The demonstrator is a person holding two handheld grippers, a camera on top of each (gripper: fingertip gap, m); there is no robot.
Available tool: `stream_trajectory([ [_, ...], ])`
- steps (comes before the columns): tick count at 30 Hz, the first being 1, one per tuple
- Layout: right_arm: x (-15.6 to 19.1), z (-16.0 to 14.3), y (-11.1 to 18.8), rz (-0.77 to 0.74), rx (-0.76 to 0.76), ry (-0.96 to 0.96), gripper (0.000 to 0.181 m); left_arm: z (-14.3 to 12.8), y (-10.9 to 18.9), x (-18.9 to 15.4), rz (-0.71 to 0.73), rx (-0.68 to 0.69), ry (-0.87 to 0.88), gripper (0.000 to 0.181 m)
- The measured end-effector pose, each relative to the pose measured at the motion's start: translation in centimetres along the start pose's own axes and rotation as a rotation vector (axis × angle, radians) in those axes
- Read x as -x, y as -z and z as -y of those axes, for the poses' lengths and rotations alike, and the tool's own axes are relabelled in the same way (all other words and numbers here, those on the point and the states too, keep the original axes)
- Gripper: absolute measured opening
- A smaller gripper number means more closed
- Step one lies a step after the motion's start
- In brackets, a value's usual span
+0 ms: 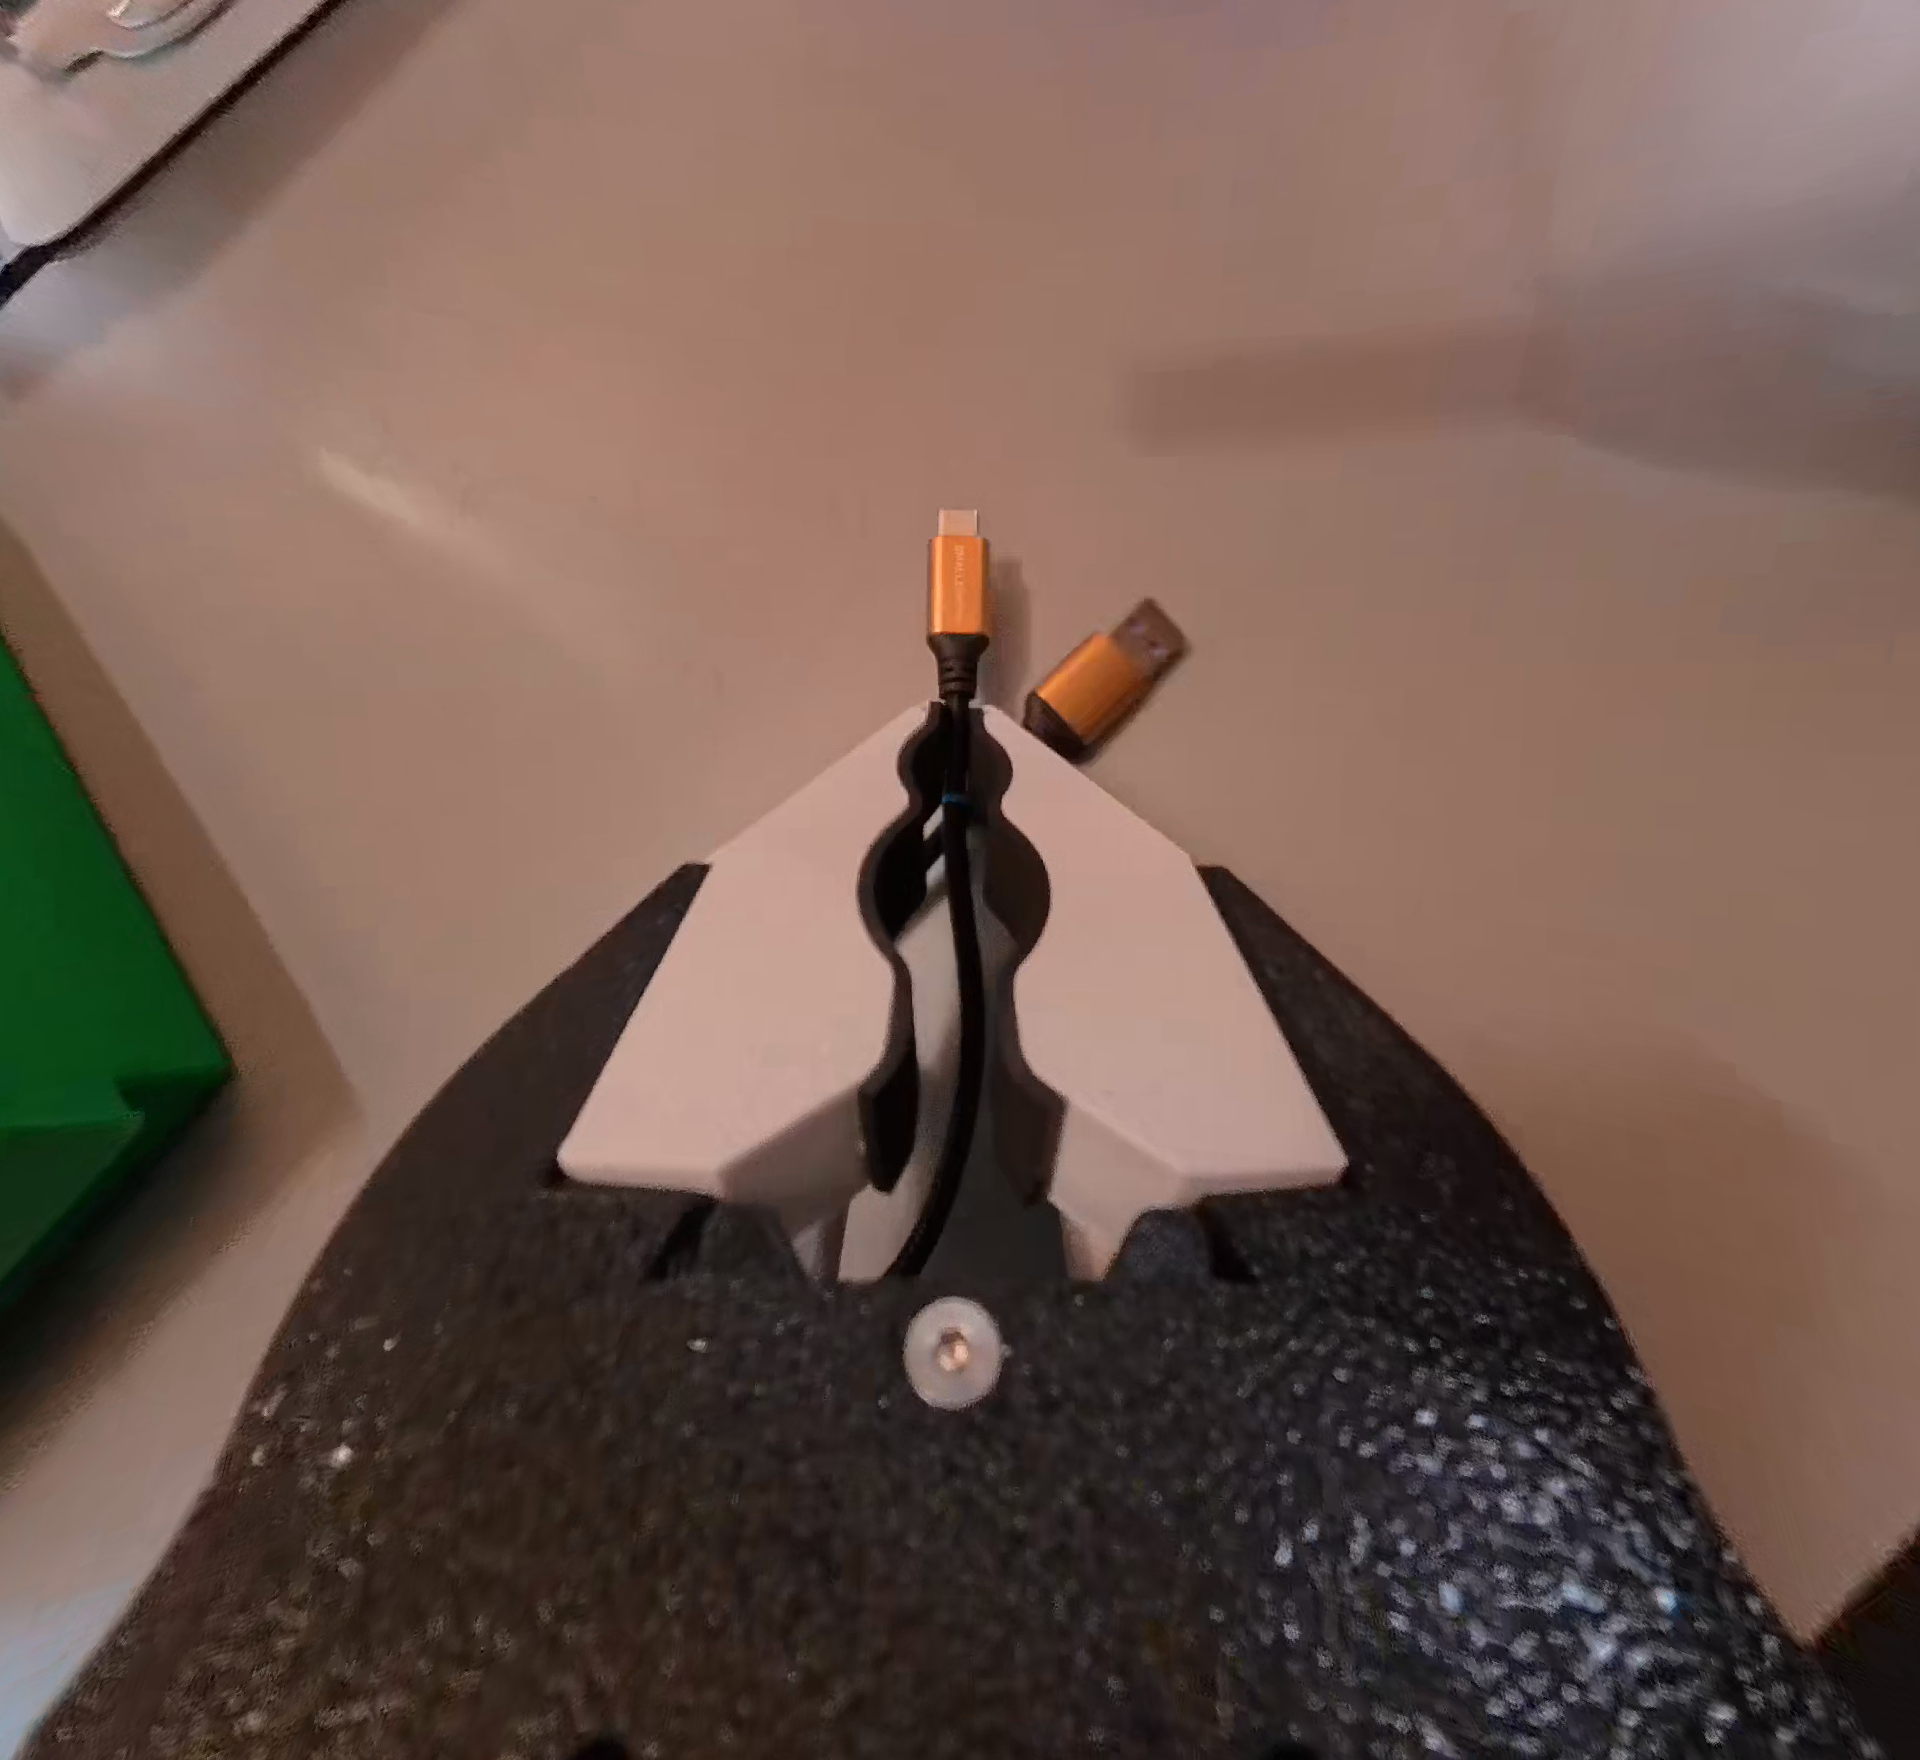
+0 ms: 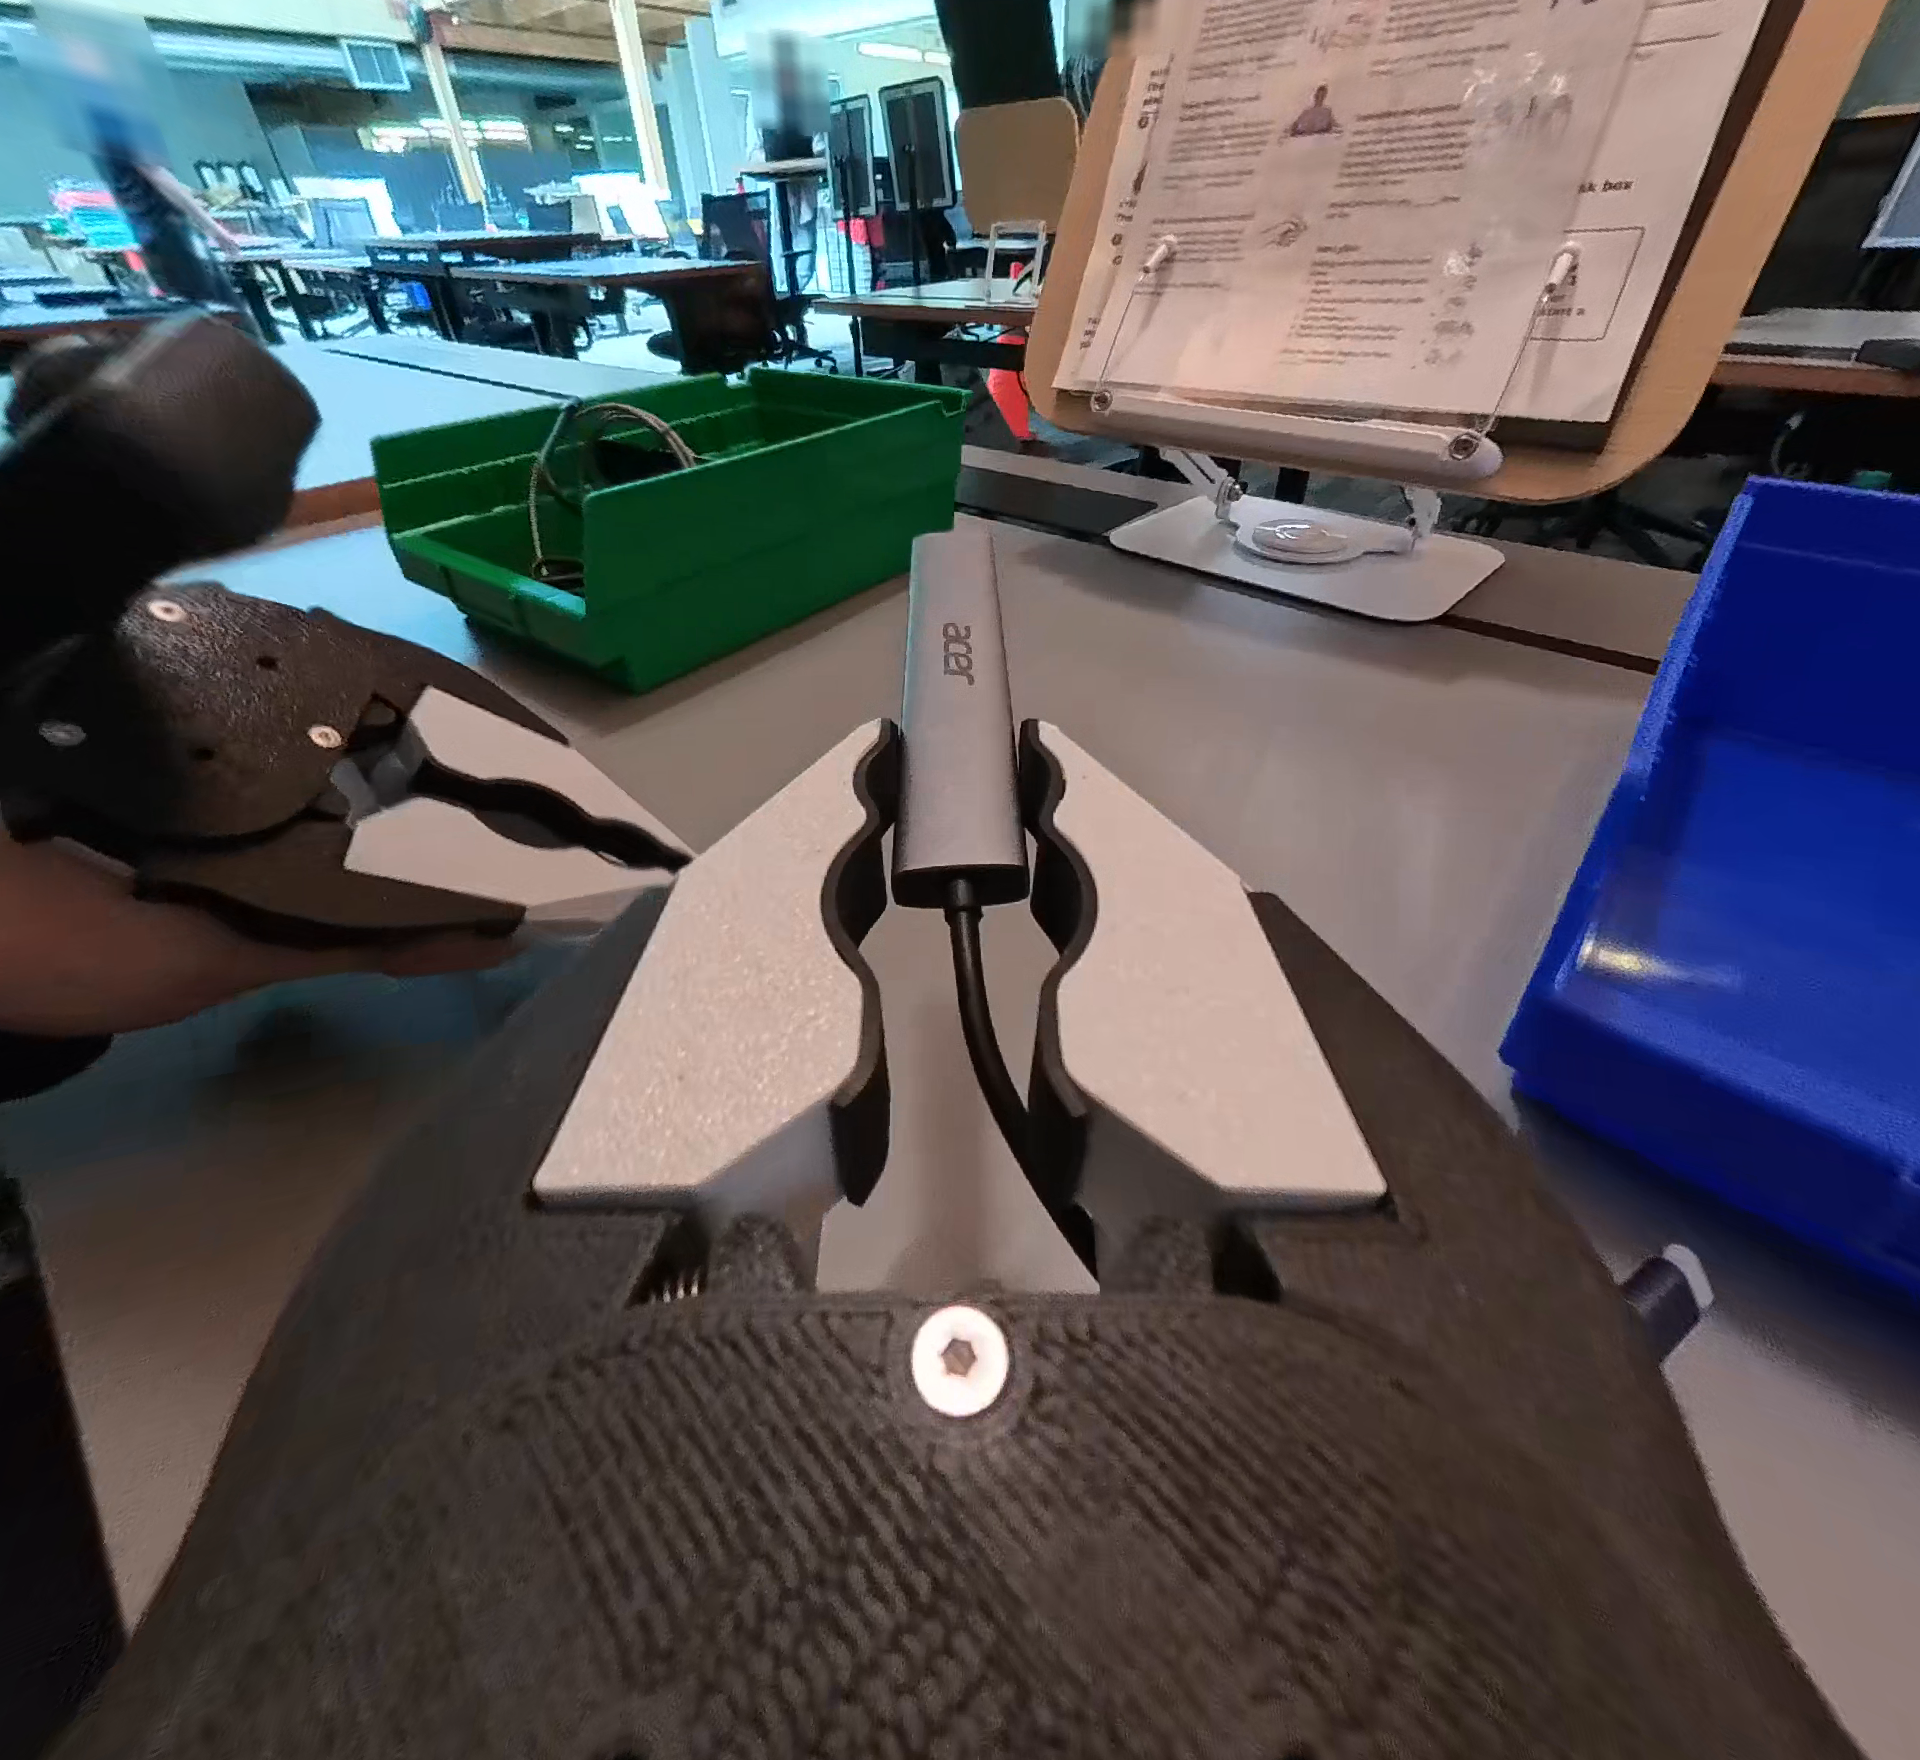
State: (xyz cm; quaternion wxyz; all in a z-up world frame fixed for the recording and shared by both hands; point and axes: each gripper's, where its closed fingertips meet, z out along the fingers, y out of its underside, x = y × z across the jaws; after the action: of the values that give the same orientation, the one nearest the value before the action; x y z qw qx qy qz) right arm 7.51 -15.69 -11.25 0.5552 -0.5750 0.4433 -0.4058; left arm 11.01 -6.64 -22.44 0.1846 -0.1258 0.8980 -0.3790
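Between the left gripper's (image 1: 958, 723) closed grey fingers runs a thin black braided cable (image 1: 966, 983), pinched near the tips so its orange-sleeved small plug (image 1: 957, 598) juts straight out toward 12 o'clock; the cable's other orange-sleeved flat plug (image 1: 1107, 676) lies on the beige table (image 1: 623, 360) just beside the tips at 1 o'clock. The right gripper (image 2: 957, 775) is clamped on a slim grey metal hub (image 2: 951, 723), long axis pointing to 12 o'clock, its black lead trailing back between the fingers. From the right view, the left gripper sits near at 9 o'clock, a green plastic bin (image 2: 727, 547) at 11, a blue plastic bin (image 2: 1766, 879) at 3.
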Motion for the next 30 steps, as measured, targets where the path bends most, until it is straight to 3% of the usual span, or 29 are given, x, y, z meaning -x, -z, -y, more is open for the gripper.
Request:
stream_trajectory([
  [7, -0.9, 1.9, 1.3, -0.015, -0.040, 0.023, 0.021, 2.9, 4.6, 1.1, 0.050, -0.022, -0.033, 0.001],
  [15, 0.3, 1.6, 1.0, 0.027, -0.027, 0.024, 0.021, 5.3, 9.3, 1.8, -0.028, -0.091, 0.119, 0.001],
  [30, 2.0, 0.9, 0.0, 0.102, -0.011, 0.023, 0.021, 3.7, 9.7, 2.0, -0.066, -0.042, 0.146, 0.001],
])
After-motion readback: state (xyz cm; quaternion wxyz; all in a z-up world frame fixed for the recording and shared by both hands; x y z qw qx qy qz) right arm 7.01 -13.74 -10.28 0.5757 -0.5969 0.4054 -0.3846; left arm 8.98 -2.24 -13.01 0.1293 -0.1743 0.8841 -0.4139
